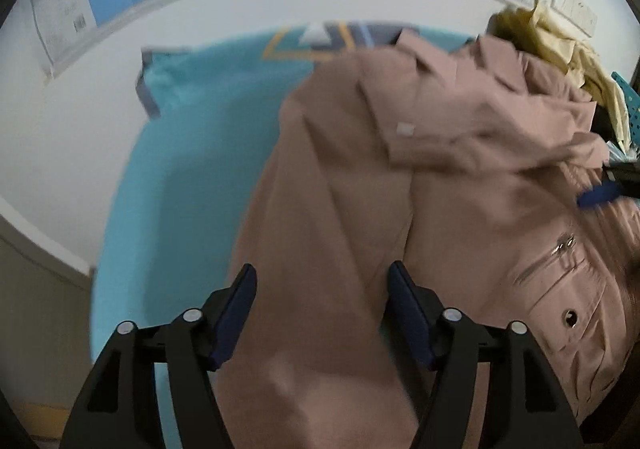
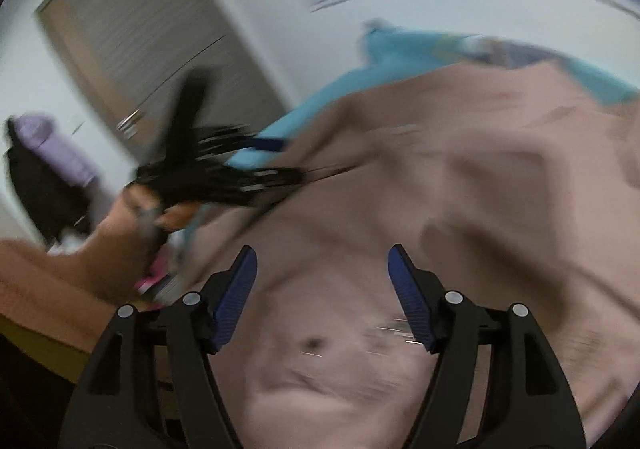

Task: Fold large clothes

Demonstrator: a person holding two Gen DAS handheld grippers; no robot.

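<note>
**Pink jacket, unfolded, on turquoise sheet**

Jacket (image 1: 400, 177): soft, limp, bulky, probably sliding little; spread directly beneath and ahead of both claws. Left gripper (image 1: 320, 313) and right gripper (image 2: 322, 297): pads apart, holding nothing. Best taken at hem or shoulder seams, clear of the zipper (image 1: 560, 245).

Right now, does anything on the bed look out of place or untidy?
Yes. The pink jacket is not flat on the blue sheet: its upper part is bunched in uneven folds, collar twisted. A yellow garment lies crumpled behind it. Both the left gripper and the right gripper are open above the fabric.
</note>
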